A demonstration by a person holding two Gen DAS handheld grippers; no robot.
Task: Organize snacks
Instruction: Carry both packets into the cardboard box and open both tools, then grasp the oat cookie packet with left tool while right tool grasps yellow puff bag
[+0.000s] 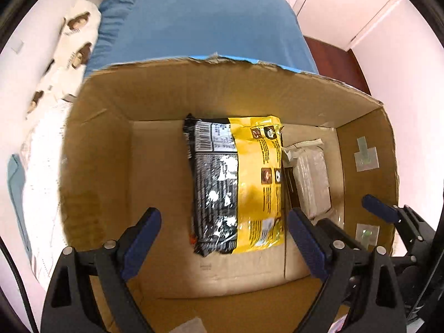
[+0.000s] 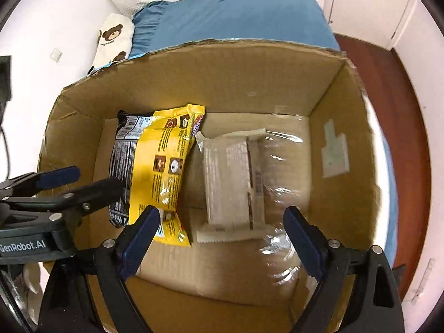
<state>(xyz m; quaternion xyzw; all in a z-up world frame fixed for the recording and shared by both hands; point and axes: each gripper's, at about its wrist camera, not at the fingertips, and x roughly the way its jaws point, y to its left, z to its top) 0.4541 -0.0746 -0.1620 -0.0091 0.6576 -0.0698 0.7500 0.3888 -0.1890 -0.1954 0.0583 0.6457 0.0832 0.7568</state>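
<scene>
We look down into a large cardboard box (image 1: 105, 127) from both wrist cameras; it sits on a bed with a blue sheet (image 1: 199, 25), a bear-print cloth (image 2: 112, 38) against the wall at the box's far left corner. Dark wooden floor (image 2: 388, 88) shows to the right of the bed.

Pose: both grippers point steeply down into the box from above its near wall. Our left gripper (image 1: 224, 238) hangs over the near end of the box floor. Our right gripper (image 2: 222, 236) hangs beside it, further to the right; in the left view one of its blue-padded fingers (image 1: 377, 208) shows against the right wall.

Fingers: both pairs stand spread wide, with nothing gripped. We see no pad touching a packet.

Snacks relative to fingers: the yellow-and-black snack bag (image 1: 236, 183) lies flat on the box floor, long axis running away from us. Its near end falls in the gap between the left gripper's fingers, below them. The white snack packet (image 2: 233, 180) lies flat just right of the bag, parallel to it; its near crimped edge falls in the gap between the right gripper's fingers. It is blurred in the right view.

Box contents: those two packets side by side, the bag left of centre, the white packet touching or nearly touching its right edge. Clear tape (image 2: 280, 149) glints on the floor seam to the right of the white packet. Two pale tape patches (image 1: 366, 158) sit on the right inner wall.
</scene>
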